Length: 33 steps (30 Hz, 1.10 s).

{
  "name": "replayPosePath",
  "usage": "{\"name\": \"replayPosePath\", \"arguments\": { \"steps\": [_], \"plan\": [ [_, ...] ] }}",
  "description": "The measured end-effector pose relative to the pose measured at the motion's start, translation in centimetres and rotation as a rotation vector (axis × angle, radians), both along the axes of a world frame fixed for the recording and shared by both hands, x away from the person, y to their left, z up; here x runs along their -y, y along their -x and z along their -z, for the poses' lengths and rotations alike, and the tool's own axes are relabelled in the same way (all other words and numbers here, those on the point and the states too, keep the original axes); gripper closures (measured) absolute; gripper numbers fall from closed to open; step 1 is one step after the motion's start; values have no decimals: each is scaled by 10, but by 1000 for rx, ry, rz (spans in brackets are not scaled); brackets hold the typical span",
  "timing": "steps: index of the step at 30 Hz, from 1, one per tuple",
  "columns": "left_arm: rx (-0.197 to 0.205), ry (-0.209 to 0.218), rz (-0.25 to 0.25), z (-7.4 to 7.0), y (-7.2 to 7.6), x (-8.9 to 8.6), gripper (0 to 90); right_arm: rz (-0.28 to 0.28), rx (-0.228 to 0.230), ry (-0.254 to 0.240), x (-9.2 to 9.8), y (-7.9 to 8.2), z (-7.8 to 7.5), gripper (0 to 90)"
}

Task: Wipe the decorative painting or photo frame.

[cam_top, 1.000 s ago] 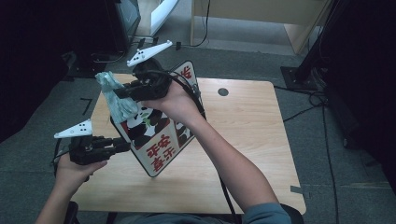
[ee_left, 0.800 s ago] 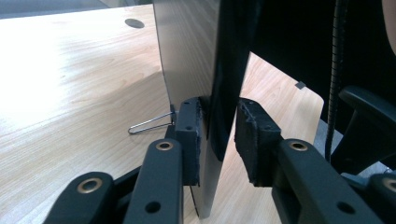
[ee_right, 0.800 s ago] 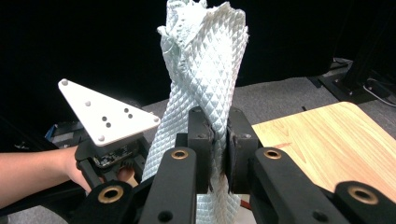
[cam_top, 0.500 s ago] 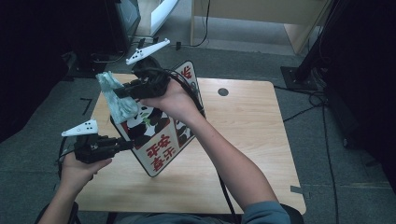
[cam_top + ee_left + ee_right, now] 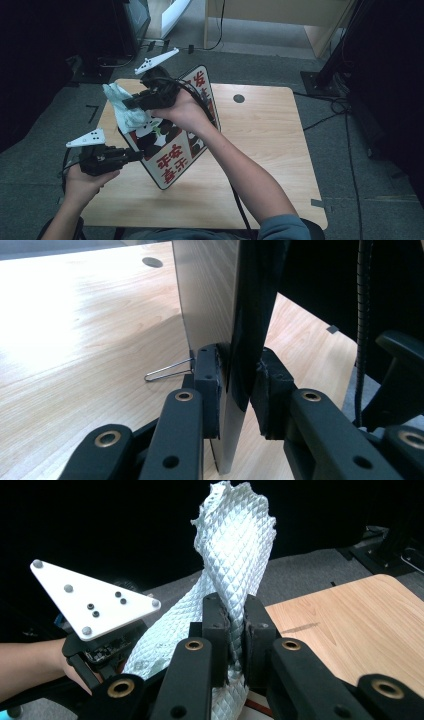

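Firstly, right gripper (image 5: 231,630): its jaws are shut tight on a pale, diamond-embossed wiping cloth (image 5: 235,545), which is bunched between the pads and stands up above them.
Left gripper (image 5: 235,390): its jaws have just been closing and are now clamped on the lower left edge of the picture board (image 5: 170,135), one pad on the pale back, the other on the dark front.
Board: it is held tilted up off the wooden table (image 5: 260,150), near the table's left edge, with its lower corner down toward the front edge; a panda picture and red characters are seen on its face.
Cloth on board: in the high view the cloth (image 5: 125,107) is pressed at the board's upper left corner, near the table's far-left corner.
Step judged: the board's face is being wiped while it is steadied.
How best done: the clamp should be kept firm and still; the cloth should be drawn flat across the face in overlapping strokes, with light pressure so the board is not twisted out of the clamp.
Wire stand (image 5: 167,371): a thin wire leg is seen behind the board; its attachment is hidden.
Hard to make out: part of the board's face is covered by the right hand (image 5: 185,112); whether any dirt remains cannot be told.
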<state>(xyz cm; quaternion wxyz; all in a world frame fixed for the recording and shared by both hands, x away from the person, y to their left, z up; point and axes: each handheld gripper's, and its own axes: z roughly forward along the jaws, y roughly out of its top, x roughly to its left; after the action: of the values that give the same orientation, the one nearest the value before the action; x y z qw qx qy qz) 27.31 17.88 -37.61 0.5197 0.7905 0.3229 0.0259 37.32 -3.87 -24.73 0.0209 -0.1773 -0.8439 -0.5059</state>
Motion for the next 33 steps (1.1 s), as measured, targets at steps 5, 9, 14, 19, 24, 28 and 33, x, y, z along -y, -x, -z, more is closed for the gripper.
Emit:
{"name": "replayPosePath", "arguments": {
  "steps": [5, 9, 14, 19, 24, 28, 33],
  "plan": [
    [-3, -1, -2, 0, 0, 0, 766, 4, 5, -1, 2, 0, 0, 836],
    [-7, 4, -1, 0, 0, 0, 766, 1, 3, -2, 4, -2, 1, 834],
    [-9, 4, -1, 0, 0, 0, 768, 13, -4, 0, 9, -6, 1, 832],
    [-10, 2, -1, 0, -1, 1, 770, 28, 1, -6, 14, -9, 1, 831],
    [-11, 1, -4, 0, -1, 1, 772, 40, 6, -8, 18, -10, 1, 831],
    [-11, 1, -2, 0, -1, 1, 773, 46, 9, -9, 22, -12, 1, 831],
    [-11, 0, -3, 0, -1, 1, 775, 61, 4, -16, 28, -16, 2, 831]
  ]
}}
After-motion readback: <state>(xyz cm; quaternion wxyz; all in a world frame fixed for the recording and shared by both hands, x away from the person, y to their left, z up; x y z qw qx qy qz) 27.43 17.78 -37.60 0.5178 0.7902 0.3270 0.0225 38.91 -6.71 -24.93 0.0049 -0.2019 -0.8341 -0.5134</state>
